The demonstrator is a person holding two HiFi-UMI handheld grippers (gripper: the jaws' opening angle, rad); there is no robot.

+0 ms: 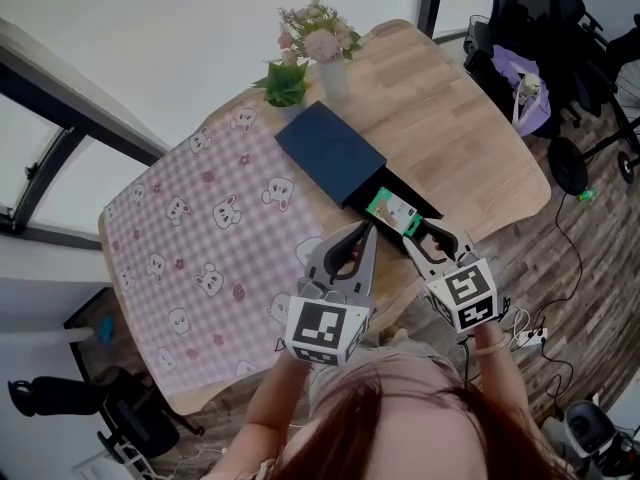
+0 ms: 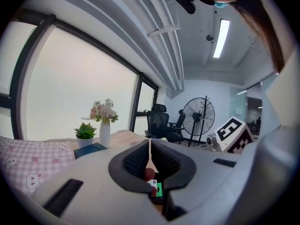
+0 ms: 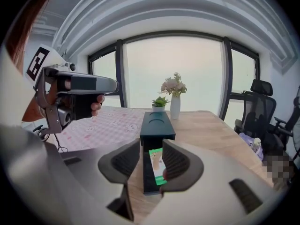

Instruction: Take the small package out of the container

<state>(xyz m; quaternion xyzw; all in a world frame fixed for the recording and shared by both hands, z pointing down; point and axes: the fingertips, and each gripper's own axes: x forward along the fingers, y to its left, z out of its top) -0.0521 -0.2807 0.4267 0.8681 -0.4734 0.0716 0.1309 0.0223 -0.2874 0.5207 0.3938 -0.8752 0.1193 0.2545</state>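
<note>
Pink checked cloth [image 1: 190, 238] covered the left part of the wooden table [image 1: 450, 118], and nothing on it bore on this step. Right of it, at lower centre of the head view, my left gripper [image 1: 358, 240] was held near the table's near edge. In its own view its jaws were pressed together on nothing, and it stood apart from the box.

Further right lay the dark blue container [image 1: 330, 153], a sleeve with its black inner tray [image 1: 408, 188] slid out toward me. The small green package [image 1: 392, 211] lay in that tray, just outside the sleeve's mouth. At the right, my right gripper [image 1: 420, 236] pointed into the tray. Its own view showed the jaws moderately apart, one on either side of the package [image 3: 157, 165]. A strip of dark tray showed between the left jaw and the package's edge, so I judged it not yet gripped.

To do this well, I reckoned I should centre the jaws on the package's long edges and go low enough to catch it without pinching the tray wall. Then I would close gently and lift up and back. The sleeve looked light enough to slide, so the idle left gripper could press on its top.
</note>
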